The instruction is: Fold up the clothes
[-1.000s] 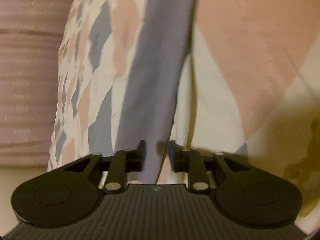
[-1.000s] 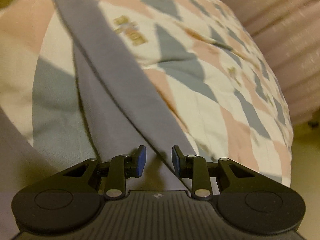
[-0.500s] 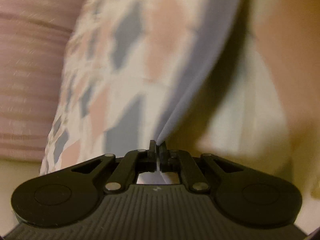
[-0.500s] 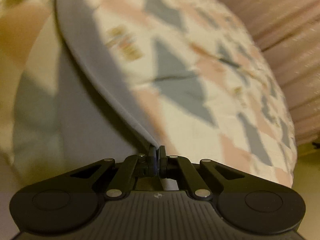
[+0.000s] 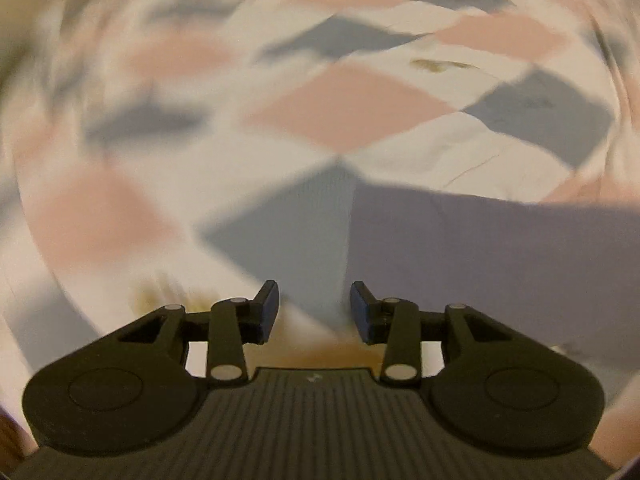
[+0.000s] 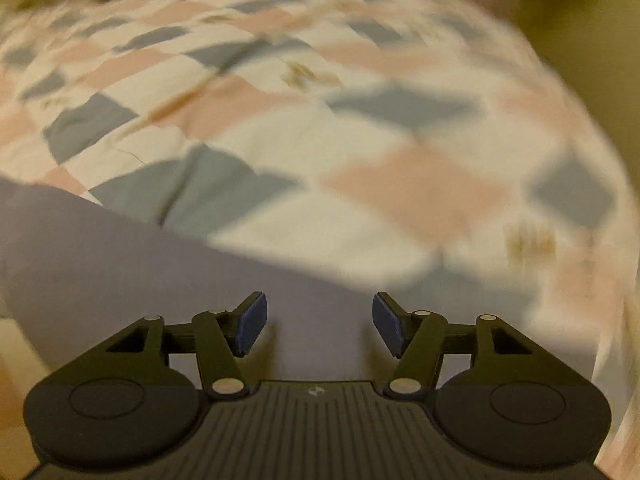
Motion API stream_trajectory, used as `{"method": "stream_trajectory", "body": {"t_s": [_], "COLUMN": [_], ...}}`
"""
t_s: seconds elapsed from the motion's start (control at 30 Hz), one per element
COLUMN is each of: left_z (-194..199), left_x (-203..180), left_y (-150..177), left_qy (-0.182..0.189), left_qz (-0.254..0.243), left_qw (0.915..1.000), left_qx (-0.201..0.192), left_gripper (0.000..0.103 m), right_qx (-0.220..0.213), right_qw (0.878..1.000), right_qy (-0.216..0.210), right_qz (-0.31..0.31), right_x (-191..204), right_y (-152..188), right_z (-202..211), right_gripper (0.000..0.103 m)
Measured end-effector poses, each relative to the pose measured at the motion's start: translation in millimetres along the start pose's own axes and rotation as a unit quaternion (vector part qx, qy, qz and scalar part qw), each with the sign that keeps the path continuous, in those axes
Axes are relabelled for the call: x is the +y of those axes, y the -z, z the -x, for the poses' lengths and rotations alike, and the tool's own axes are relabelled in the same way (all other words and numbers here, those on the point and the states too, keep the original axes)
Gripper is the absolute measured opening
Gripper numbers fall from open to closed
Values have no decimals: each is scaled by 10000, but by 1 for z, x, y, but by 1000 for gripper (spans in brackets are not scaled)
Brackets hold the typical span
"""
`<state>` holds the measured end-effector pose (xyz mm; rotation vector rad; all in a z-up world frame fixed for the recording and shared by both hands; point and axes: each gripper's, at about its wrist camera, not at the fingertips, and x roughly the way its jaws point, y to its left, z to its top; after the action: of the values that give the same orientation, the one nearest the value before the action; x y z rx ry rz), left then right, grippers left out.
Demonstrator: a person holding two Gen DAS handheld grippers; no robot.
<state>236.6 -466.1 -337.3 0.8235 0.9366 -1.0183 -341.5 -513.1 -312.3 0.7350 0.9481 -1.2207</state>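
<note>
A plain lavender-grey garment (image 5: 500, 260) lies flat on a bed. In the left wrist view it fills the lower right, its left edge running just ahead of my left gripper (image 5: 314, 308), which is open with nothing between its blue pads. In the right wrist view the same garment (image 6: 132, 272) spreads across the lower left and passes under my right gripper (image 6: 318, 326), also open and holding nothing. Both views are motion-blurred.
The bed is covered by a quilt (image 6: 400, 132) of cream, pink and grey-blue diamonds, also seen as the quilt (image 5: 344, 104) in the left wrist view. A yellowish floor or wall (image 6: 592, 12) shows past the bed's far right edge.
Half a second ago both grippers were shut on the garment's edge and held it lifted. Now both are open, the garment lies flat, and both cameras have swung to face across the bed.
</note>
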Motion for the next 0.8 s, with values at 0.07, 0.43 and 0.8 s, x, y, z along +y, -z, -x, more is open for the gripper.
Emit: {"method": "stream_trajectory", "body": {"t_s": [0.07, 0.43, 0.8], "left_z": [-6, -31, -16], "left_x": [24, 23, -27], "left_y": [17, 31, 16], "left_qy": [740, 1551, -682], "left_qz": [1276, 3064, -93], "left_qw": [9889, 9376, 9921], "left_qx": [180, -547, -1045], "left_gripper": [35, 1, 25], "right_qx": [213, 894, 857], "right_qw": [9976, 9836, 9746], "right_qy": [-144, -443, -434], "right_qz": [-644, -1500, -2023], "right_x": [-14, -1, -2], "right_y": [27, 111, 158], "right_z": [11, 55, 88], "right_gripper": [61, 60, 60]}}
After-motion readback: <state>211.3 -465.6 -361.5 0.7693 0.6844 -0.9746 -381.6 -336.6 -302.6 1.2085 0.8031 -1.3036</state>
